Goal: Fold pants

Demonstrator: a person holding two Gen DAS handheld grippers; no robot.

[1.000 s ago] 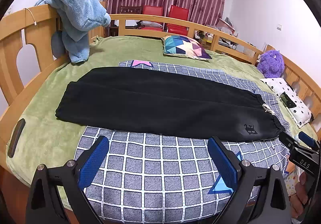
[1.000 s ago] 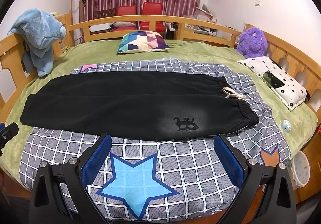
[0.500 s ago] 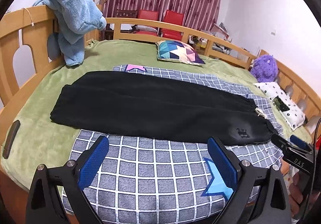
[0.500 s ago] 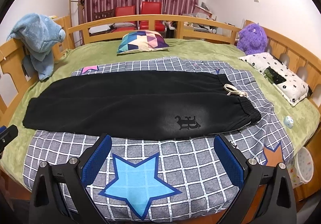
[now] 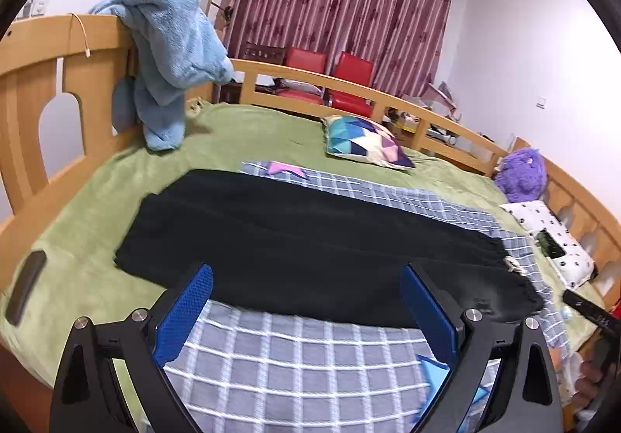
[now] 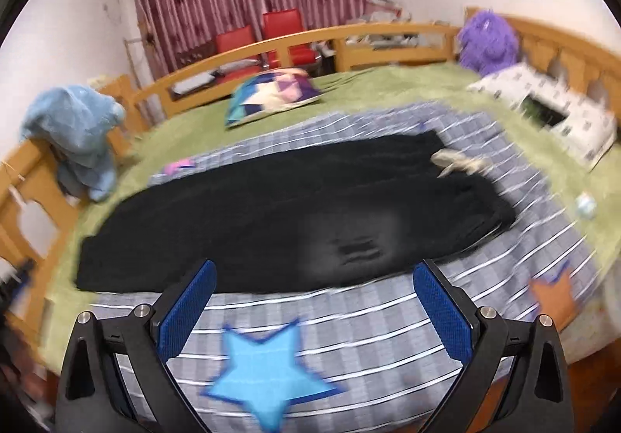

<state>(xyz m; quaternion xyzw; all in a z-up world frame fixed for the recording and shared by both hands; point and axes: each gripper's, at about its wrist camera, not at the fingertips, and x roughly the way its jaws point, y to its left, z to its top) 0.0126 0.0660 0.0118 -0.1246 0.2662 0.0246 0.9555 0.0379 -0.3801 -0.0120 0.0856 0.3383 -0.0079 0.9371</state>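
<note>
Black pants (image 5: pixel 310 239) lie flat and lengthwise on a grey checked blanket (image 5: pixel 295 351), folded leg on leg, cuffs at the left and waistband with a white drawstring (image 5: pixel 512 266) at the right. My left gripper (image 5: pixel 306 312) is open and empty, hovering at the pants' near edge. In the blurred right wrist view the pants (image 6: pixel 279 215) lie ahead of my right gripper (image 6: pixel 310 312), which is open and empty above the blanket (image 6: pixel 349 320). The drawstring (image 6: pixel 458 161) shows at the right.
A green bedspread (image 5: pixel 97 200) covers the bed inside a wooden rail (image 5: pixel 35 83). A blue towel (image 5: pixel 170 56) hangs on the rail. A patterned cushion (image 5: pixel 365 141), purple plush (image 5: pixel 522 173) and white spotted pillow (image 5: pixel 551 239) lie beyond. A dark phone (image 5: pixel 25 285) lies at the left.
Both grippers have moved forward and closer to the pants' near edge. The right view has tilted and blurred with motion. Both stay open.
</note>
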